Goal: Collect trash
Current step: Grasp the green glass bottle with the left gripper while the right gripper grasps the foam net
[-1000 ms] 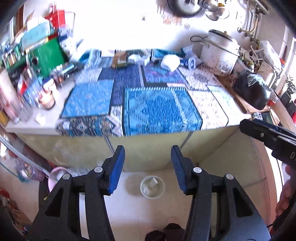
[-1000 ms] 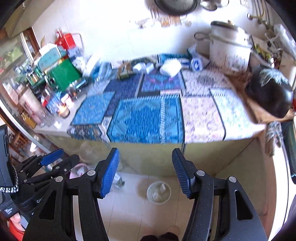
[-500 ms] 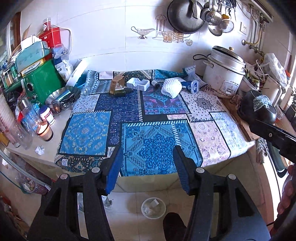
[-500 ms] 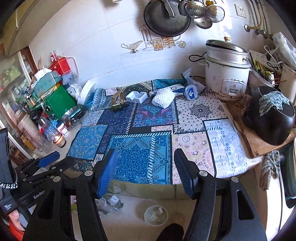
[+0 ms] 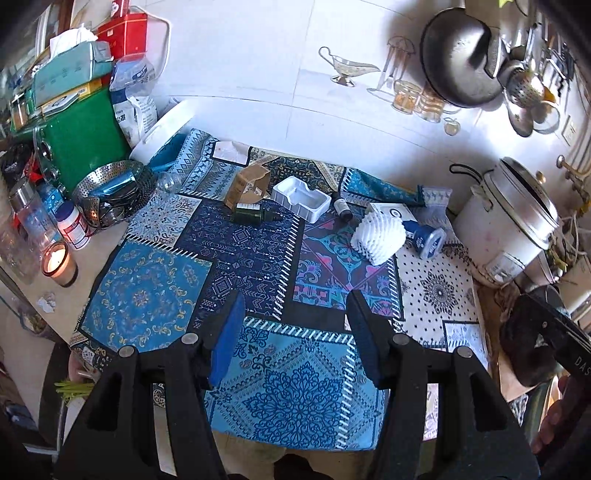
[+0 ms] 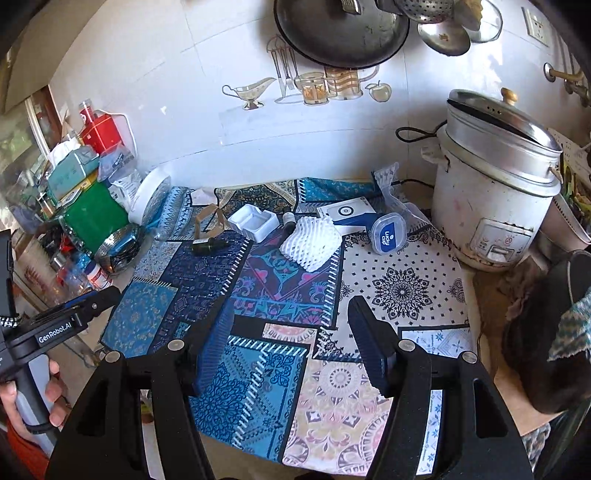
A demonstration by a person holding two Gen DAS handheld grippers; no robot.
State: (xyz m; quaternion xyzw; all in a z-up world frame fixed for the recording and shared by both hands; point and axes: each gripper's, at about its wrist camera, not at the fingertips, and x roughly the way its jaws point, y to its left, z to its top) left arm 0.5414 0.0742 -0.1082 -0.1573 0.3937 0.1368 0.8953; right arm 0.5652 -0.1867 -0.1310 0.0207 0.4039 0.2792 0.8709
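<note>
Trash lies at the back of a patterned cloth (image 5: 236, 258): a white foam net (image 5: 377, 236), a white plastic tray (image 5: 301, 198), a brown cardboard piece (image 5: 245, 184), a dark green bottle (image 5: 255, 214), a small dark bottle (image 5: 341, 206) and a blue-and-white box (image 5: 397, 214) with a blue cap (image 5: 426, 240). The same items show in the right wrist view: foam net (image 6: 310, 245), tray (image 6: 253, 223), blue cap (image 6: 388, 234). My left gripper (image 5: 293, 332) is open and empty above the cloth's front. My right gripper (image 6: 291, 332) is open and empty, short of the trash.
A rice cooker (image 6: 491, 192) stands at the right, a dark round pot (image 6: 546, 332) nearer. At the left are a green box (image 5: 74, 144), a steel strainer (image 5: 114, 192), jars and a lit candle (image 5: 57, 260). Pans hang on the tiled wall (image 6: 340, 29).
Both grippers rose from below the counter edge, over the floor, to above the cloth and moved closer to the trash. Both stayed open and empty.
</note>
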